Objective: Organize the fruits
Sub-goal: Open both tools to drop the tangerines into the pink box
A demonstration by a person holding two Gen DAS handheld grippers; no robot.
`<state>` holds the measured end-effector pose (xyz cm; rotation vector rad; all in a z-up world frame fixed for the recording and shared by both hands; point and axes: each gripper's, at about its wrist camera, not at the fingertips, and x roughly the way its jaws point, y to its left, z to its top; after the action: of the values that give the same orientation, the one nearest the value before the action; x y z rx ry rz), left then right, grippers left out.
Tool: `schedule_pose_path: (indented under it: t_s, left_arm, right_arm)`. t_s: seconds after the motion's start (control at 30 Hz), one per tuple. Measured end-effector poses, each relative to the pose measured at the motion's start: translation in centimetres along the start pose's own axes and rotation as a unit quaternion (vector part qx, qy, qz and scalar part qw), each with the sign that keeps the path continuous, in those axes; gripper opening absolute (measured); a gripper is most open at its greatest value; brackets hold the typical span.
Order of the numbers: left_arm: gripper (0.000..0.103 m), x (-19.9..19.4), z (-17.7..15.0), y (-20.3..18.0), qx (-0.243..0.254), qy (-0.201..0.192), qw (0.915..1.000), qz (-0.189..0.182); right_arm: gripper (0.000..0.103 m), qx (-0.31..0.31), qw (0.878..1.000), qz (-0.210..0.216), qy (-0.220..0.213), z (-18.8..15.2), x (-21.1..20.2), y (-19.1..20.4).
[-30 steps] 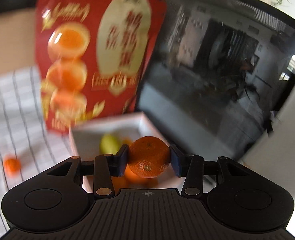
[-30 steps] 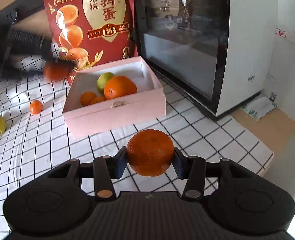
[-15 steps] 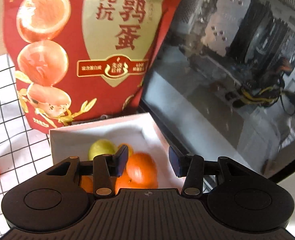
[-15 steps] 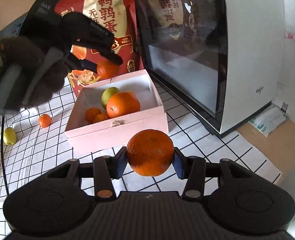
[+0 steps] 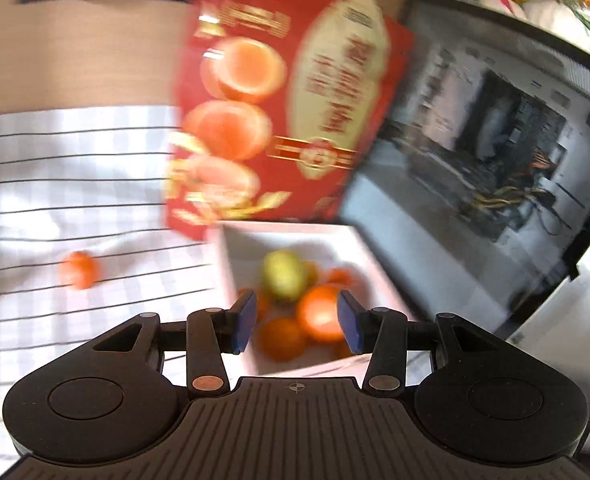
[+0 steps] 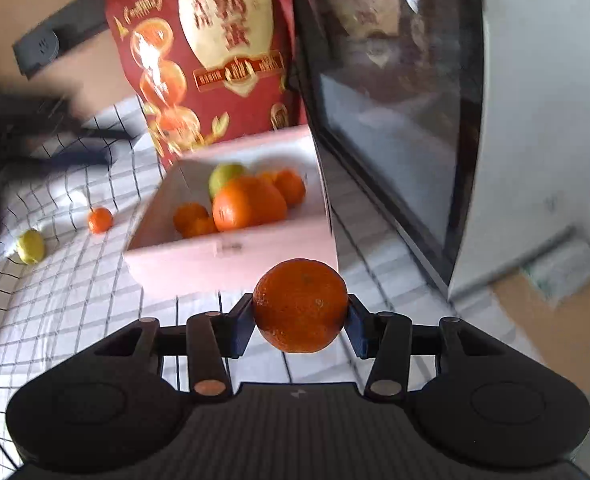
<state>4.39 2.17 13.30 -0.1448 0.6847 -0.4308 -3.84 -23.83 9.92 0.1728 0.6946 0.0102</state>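
A pink box [image 6: 231, 256] on the checked cloth holds several oranges [image 6: 249, 204] and a green fruit [image 6: 225, 174]. My right gripper [image 6: 299, 322] is shut on an orange [image 6: 299, 305], just in front of the box's near wall. In the left wrist view my left gripper [image 5: 297, 322] stands open above the box [image 5: 359, 236], nothing between its blue pads; the oranges [image 5: 319, 312] and green fruit [image 5: 283, 276] lie below it. A small orange [image 6: 100, 220] and a yellow-green fruit [image 6: 31, 246] lie loose on the cloth left of the box. The small orange [image 5: 78, 270] also shows in the left wrist view.
A red snack bag [image 6: 211, 60] leans behind the box. A glass-sided white computer case [image 6: 475, 120] stands to the right. The other gripper passes as a dark blur [image 6: 43, 140] at the left. A white packet [image 6: 559, 272] lies on the brown table at the far right.
My left gripper let its orange drop into the box and has pulled back to the left, empty. My right gripper, still holding its orange, has moved closer to the box.
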Motion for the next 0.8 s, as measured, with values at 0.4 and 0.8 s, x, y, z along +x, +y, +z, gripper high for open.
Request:
schedule_pose_path:
  t_s: [0.4, 0.8]
  left_arm:
    - [0.049, -7.3, -3.1, 9.9, -0.129, -0.021, 0.9848, 0.114]
    - [0.049, -9.6, -6.7, 17.4, -0.18, -0.007, 0.9678, 0.176]
  right_arm:
    - [0.053, -0.094, 0.995, 0.041, -0.014, 17.1, 4.8, 4.7]
    - [0.067, -0.106, 0.993, 0.041, 0.0, 17.5, 8.5, 10.9]
